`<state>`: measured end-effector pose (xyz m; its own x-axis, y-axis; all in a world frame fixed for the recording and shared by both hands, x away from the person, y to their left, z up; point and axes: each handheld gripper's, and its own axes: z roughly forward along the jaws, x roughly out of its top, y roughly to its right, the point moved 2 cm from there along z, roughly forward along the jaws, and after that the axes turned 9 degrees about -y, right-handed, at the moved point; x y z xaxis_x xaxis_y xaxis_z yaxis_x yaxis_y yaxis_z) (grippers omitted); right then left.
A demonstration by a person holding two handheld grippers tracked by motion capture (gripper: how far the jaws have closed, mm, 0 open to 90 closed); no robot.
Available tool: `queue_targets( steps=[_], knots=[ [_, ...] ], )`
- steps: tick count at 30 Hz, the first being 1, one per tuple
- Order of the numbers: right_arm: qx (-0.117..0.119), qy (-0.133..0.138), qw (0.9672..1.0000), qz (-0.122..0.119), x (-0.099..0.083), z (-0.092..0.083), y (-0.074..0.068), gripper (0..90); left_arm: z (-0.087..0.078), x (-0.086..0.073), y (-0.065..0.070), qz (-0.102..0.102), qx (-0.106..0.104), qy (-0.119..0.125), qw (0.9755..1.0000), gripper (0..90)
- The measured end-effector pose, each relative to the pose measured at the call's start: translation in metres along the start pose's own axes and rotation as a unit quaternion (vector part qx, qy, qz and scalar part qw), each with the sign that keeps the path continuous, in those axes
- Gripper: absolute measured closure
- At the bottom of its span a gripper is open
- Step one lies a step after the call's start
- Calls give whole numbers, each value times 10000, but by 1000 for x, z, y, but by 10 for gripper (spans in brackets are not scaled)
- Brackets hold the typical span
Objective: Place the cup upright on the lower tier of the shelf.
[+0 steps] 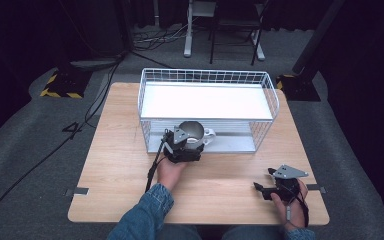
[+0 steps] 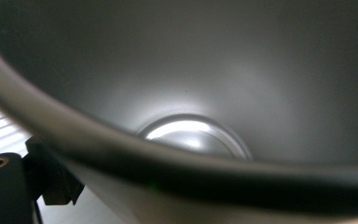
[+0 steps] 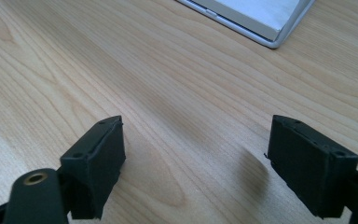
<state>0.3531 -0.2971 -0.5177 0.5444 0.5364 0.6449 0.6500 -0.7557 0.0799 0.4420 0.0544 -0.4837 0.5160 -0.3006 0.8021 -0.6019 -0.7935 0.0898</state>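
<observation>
Where the lower shelf of the white wire rack (image 1: 206, 80) opens toward the person, a white ceramic mug with a dark grey inside (image 1: 196, 132) sits at its front edge, directly ahead of the left gripper (image 1: 184, 145). This gripper reaches the mug on its near side, and its grey three-cornered plate lies just before the rim. From the left gripper view the mug's dark rim (image 2: 177, 172) crosses the frame very close, with the round bottom of the mug beyond it, and one black jaw is seen low at the left, outside the mug wall. The jaws seem to be closed on the wall of the mug, one outside and one hidden, though the second jaw itself is not visible. The mug's small white handle points to the right of the gripper, away from the hand (image 1: 170, 172) that holds it.

Well apart, to the right and nearer to the person, the right gripper (image 1: 275, 189) rests low over the light wooden table (image 1: 115, 165) in the other hand. Its two black jaws stand wide apart with nothing between them, only bare wood grain below. Ahead of these jaws, the corner of the rack's flat white base (image 3: 261, 18) lies on the table.
</observation>
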Motion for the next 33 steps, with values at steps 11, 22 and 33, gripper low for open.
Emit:
queue_targets(
  steps=[11,22,33],
  knots=[
    [9,4,10000,-28,0,0,0,189,15,-3,-11,-166,143,94,9997,88],
    [26,-11,10000,-6,0,0,0,187,28,2,-14,-123,257,-6,9996,88],
    [29,-11,10000,-5,0,0,0,187,34,9,-14,35,357,-209,9991,87]
  ],
)
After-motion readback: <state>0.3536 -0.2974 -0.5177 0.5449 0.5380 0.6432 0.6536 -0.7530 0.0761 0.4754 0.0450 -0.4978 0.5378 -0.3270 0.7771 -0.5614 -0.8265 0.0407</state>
